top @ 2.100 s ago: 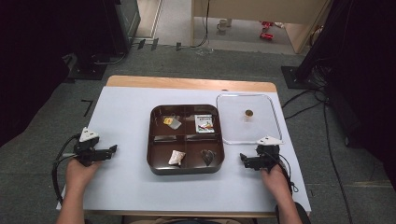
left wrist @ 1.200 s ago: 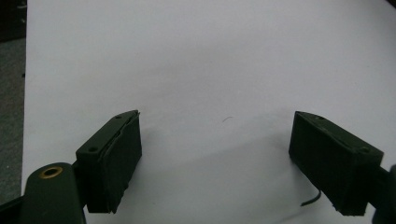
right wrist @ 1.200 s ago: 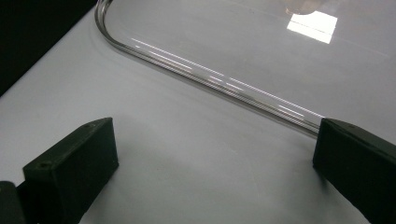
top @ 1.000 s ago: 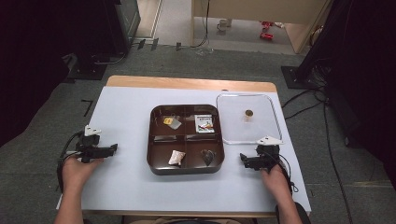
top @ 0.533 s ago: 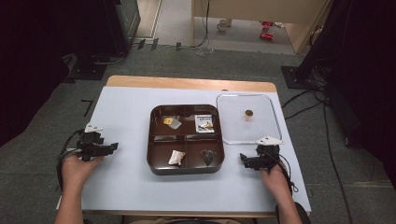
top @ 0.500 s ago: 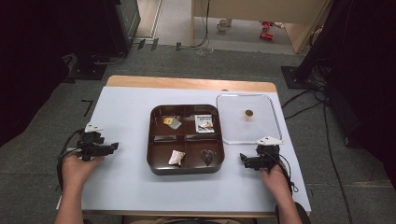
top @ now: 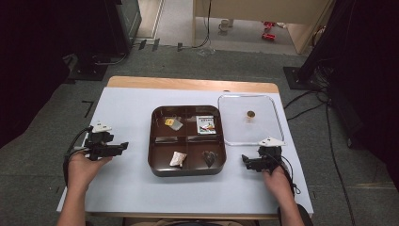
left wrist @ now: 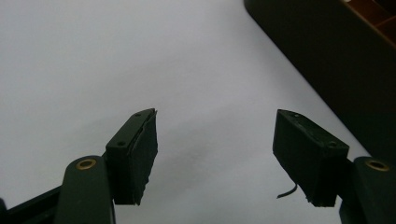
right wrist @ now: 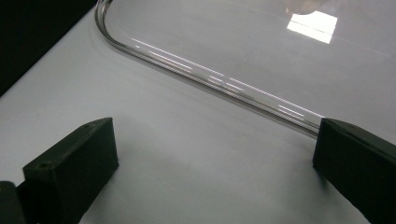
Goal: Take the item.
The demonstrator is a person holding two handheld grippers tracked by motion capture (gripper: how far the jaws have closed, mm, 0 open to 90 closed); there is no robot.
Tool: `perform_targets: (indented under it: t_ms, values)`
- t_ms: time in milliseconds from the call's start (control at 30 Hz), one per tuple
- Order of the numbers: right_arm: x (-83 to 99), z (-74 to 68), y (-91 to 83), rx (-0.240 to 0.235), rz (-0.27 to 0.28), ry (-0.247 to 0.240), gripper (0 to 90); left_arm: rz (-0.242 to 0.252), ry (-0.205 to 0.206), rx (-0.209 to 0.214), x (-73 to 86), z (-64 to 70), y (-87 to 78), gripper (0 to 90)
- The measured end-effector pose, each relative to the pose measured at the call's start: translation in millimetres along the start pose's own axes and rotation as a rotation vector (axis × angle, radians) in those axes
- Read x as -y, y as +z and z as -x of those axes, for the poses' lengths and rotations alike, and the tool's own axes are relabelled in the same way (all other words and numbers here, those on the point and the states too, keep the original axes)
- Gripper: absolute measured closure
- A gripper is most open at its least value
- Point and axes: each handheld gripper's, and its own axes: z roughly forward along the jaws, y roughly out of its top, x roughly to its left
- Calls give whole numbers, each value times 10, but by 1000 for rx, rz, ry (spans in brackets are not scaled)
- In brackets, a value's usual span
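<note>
Both grippers' fingers are standing spread, grasping nothing. The left gripper (top: 123, 146) is resting on bare table (top: 127, 188), pointing at the tray (top: 188, 170), whose dark wall (left wrist: 327, 70) is lying just beyond its jaws, with open surface between. The right gripper (top: 244, 162) is sitting just beside the clear lid (top: 277, 139), its rim (right wrist: 210, 77) running close ahead of the jaws, untouched.

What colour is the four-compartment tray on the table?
Dark brown tray, seen best in the high view.
</note>
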Motion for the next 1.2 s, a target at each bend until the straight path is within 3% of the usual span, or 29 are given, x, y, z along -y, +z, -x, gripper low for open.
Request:
perform_targets:
  t_ms: [433, 1200]
  values:
    - [0, -1, 0, 0, 0, -1, 0, 35, 64, 62, -131, 189, -26, 328]
    - [0, -1, -1, 1, 0, -2, 0, 89, 179, 186, -352, 655, -61, 333]
